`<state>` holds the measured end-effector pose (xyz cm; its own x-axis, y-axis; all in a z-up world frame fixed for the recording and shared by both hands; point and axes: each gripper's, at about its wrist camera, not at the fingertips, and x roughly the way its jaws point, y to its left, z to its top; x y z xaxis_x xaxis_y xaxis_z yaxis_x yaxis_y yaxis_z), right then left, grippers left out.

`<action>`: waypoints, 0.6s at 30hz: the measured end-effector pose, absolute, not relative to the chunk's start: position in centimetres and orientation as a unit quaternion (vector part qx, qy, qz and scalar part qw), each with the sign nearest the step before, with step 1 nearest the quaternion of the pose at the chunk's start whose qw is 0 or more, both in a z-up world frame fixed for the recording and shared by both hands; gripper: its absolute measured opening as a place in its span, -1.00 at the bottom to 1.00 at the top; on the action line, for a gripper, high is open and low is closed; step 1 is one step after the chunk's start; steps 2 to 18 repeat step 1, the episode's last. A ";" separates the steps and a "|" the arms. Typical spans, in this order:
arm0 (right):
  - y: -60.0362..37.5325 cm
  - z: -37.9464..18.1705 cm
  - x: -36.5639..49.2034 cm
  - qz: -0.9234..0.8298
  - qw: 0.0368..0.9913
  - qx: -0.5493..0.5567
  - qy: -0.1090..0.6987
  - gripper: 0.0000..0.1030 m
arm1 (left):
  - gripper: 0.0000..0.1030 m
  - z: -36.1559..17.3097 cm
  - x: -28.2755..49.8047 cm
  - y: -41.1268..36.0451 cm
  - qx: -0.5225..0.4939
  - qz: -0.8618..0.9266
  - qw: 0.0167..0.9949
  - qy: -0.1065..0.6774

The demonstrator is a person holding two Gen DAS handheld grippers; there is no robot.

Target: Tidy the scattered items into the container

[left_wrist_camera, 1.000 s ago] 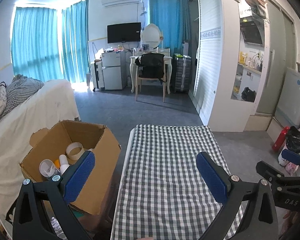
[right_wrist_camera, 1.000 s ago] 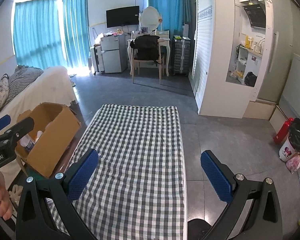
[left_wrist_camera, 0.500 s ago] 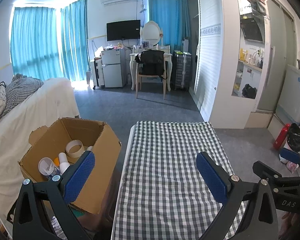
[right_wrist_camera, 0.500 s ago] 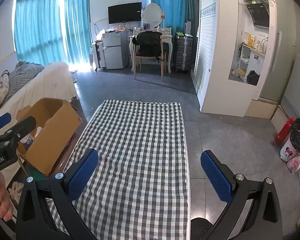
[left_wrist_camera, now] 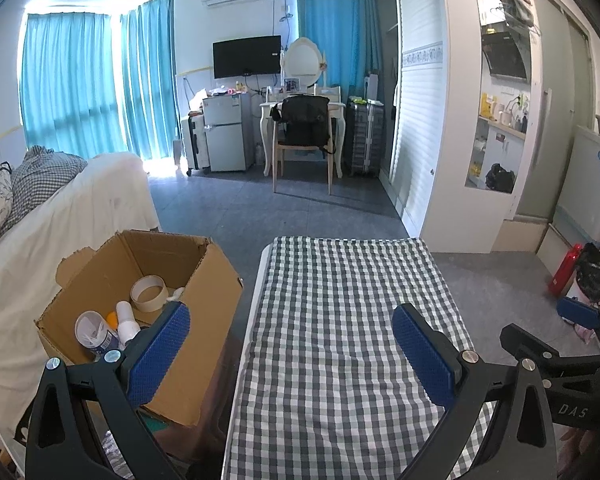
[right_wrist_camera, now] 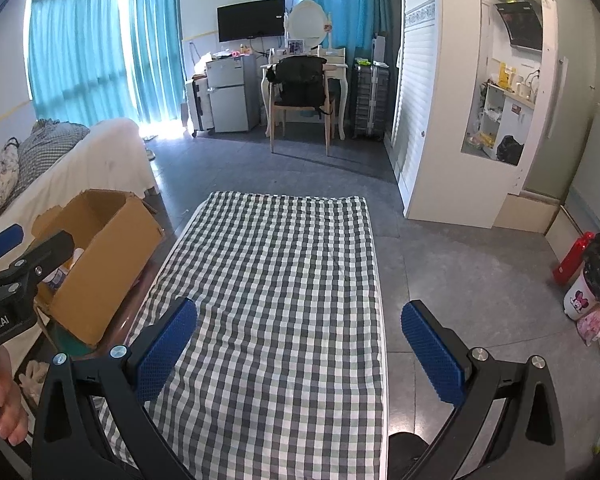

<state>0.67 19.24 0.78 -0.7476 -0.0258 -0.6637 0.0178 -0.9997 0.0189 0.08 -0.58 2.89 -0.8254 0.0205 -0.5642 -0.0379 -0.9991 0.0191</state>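
An open cardboard box [left_wrist_camera: 204, 292] [right_wrist_camera: 112, 248] stands left of the table covered in a checked cloth [left_wrist_camera: 340, 320] [right_wrist_camera: 284, 280]. Inside it lie a tape roll [left_wrist_camera: 148, 292], a white bottle [left_wrist_camera: 126, 320], a small orange thing [left_wrist_camera: 111, 321] and a round-lidded container [left_wrist_camera: 92, 332]. My left gripper [left_wrist_camera: 290, 346] is open with nothing between its blue pads, hovering over the table's near left edge beside the box. My right gripper [right_wrist_camera: 298, 346] is open and empty above the cloth. Each gripper shows at the edge of the other's view.
A white-covered bed [left_wrist_camera: 60, 216] lies left of the box. At the back stand a chair [left_wrist_camera: 304, 136], a dressing table, a small fridge [left_wrist_camera: 226, 136] and a suitcase. A red bottle [right_wrist_camera: 572, 258] and a bin with a black bag [right_wrist_camera: 596, 280] stand on the floor at right.
Both views have shifted slightly, the cameras tilting or rising a little. Both grippers stay open and empty; the box's contents have not moved.
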 end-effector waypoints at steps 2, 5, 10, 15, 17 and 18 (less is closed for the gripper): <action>19.3 0.7 0.7 -0.935 0.011 0.355 -0.006 0.99 | 1.00 2.8 0.1 -0.6 -0.295 0.955 0.015 0.015; 19.3 0.7 0.7 -0.935 0.011 0.355 -0.006 0.99 | 1.00 2.8 0.1 -0.6 -0.295 0.955 0.015 0.015; 19.3 0.7 0.7 -0.935 0.011 0.355 -0.006 0.99 | 1.00 2.8 0.1 -0.6 -0.295 0.955 0.015 0.015; 19.3 0.7 0.7 -0.935 0.011 0.355 -0.006 0.99 | 1.00 2.8 0.1 -0.6 -0.295 0.955 0.015 0.015; 19.3 0.7 0.7 -0.935 0.011 0.355 -0.006 0.99 | 1.00 2.8 0.1 -0.6 -0.295 0.955 0.015 0.015; 19.3 0.7 0.7 -0.935 0.011 0.355 -0.006 0.99 | 1.00 2.8 0.1 -0.6 -0.295 0.955 0.015 0.015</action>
